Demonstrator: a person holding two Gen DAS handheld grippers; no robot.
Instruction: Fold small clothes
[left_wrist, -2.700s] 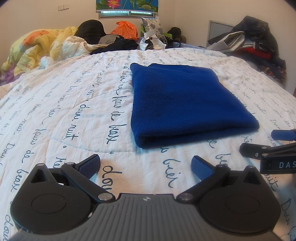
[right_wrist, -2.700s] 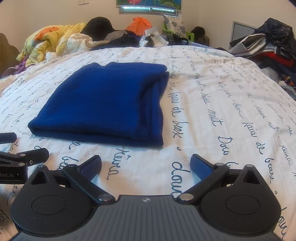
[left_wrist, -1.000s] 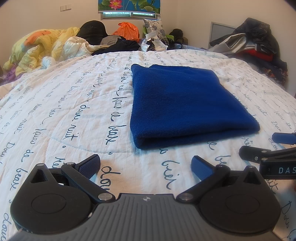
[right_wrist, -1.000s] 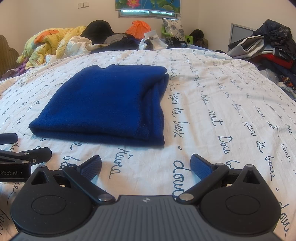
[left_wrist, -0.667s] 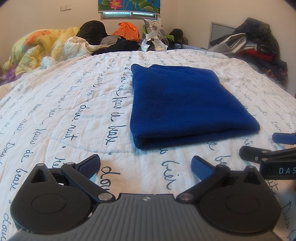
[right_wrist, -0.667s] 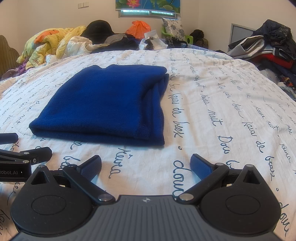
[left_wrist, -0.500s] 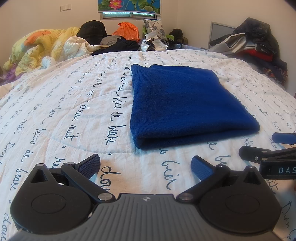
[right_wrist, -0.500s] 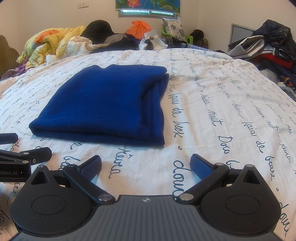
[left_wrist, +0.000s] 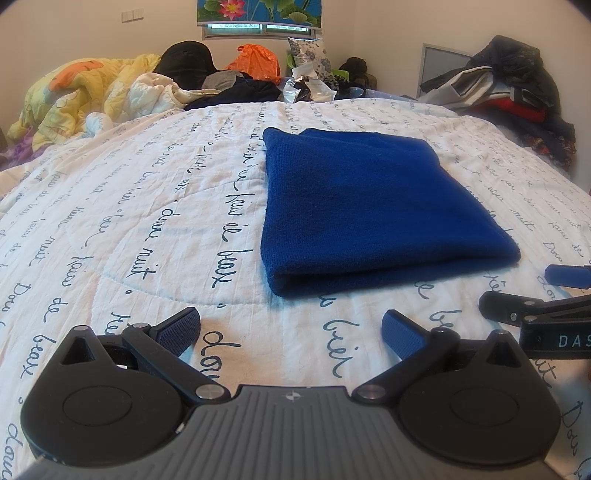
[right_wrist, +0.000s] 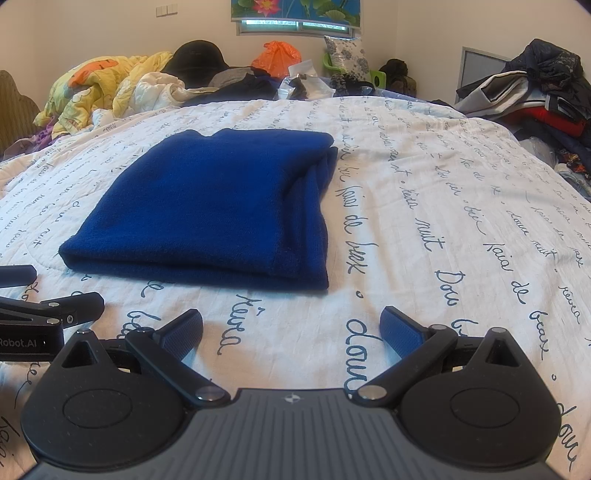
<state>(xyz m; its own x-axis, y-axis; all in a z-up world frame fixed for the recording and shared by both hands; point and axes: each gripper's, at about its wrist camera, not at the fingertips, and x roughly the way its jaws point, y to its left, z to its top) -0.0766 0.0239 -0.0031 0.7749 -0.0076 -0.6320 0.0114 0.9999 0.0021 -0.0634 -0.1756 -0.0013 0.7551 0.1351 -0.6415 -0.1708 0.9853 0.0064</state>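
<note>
We see folded blue garment flat on bed quilt. Left gripper near garment's front edge, jaws wide apart, holding nothing. Right gripper likewise spread wide, empty, just short of garment.

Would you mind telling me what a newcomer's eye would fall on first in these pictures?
First, the folded blue garment, lying flat mid-bed on the white quilt printed with cursive writing. Next, the left hand-held gripper and right hand-held gripper, both open and empty just short of its near edge. Behind, heaped bedding and clothes crowd the far end.
</note>
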